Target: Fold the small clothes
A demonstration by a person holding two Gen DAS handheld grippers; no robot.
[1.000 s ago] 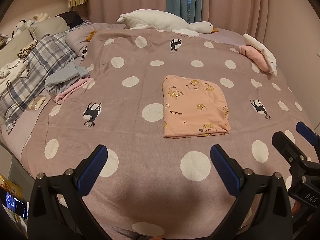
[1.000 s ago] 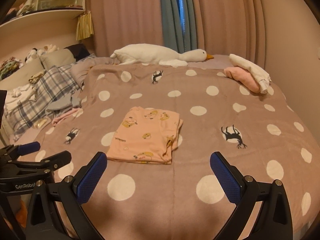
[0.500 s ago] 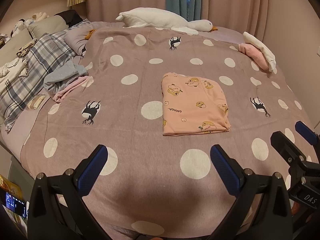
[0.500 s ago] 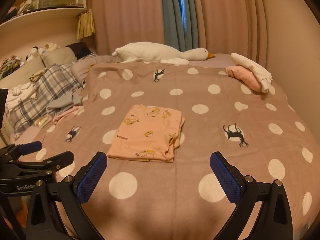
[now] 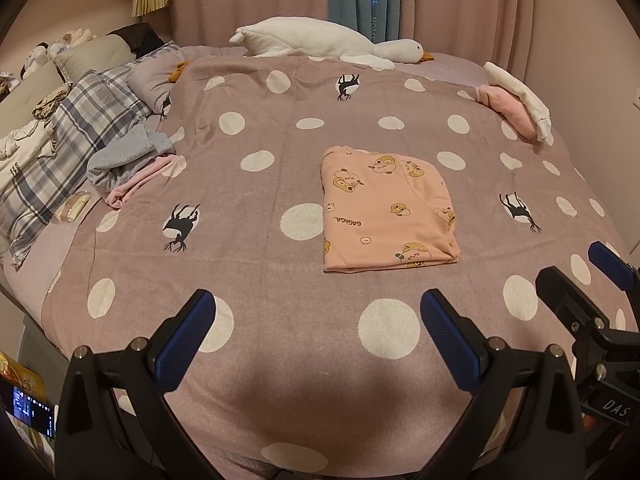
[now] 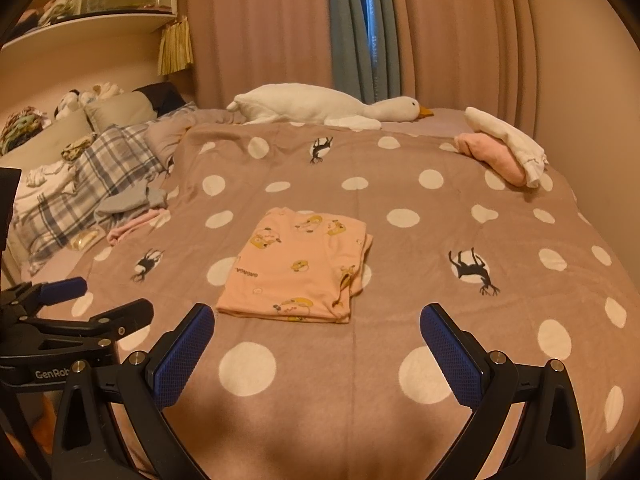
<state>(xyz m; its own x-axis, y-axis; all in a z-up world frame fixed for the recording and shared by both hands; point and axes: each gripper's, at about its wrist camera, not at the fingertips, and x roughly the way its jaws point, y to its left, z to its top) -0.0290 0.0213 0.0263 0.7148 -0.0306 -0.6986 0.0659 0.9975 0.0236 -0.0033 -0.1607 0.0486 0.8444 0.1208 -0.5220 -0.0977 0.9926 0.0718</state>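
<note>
A folded peach garment (image 5: 386, 208) with cartoon prints lies flat in the middle of the polka-dot bedspread (image 5: 260, 264); it also shows in the right wrist view (image 6: 298, 268). My left gripper (image 5: 316, 334) is open and empty, held above the bed's near edge, short of the garment. My right gripper (image 6: 316, 338) is open and empty, also back from the garment. Each gripper shows at the edge of the other's view: the right one (image 5: 588, 276), the left one (image 6: 80, 300).
A grey and pink clothes pile (image 5: 128, 160) lies at the left by a plaid pillow (image 5: 68, 148). Folded pink and white clothes (image 5: 516, 104) sit at the far right. A plush goose (image 5: 328, 42) lies along the far edge before curtains.
Both grippers have drawn back and tilted slightly, so the garment sits a bit lower in the views. Both stay open and empty. The garment has not moved.
</note>
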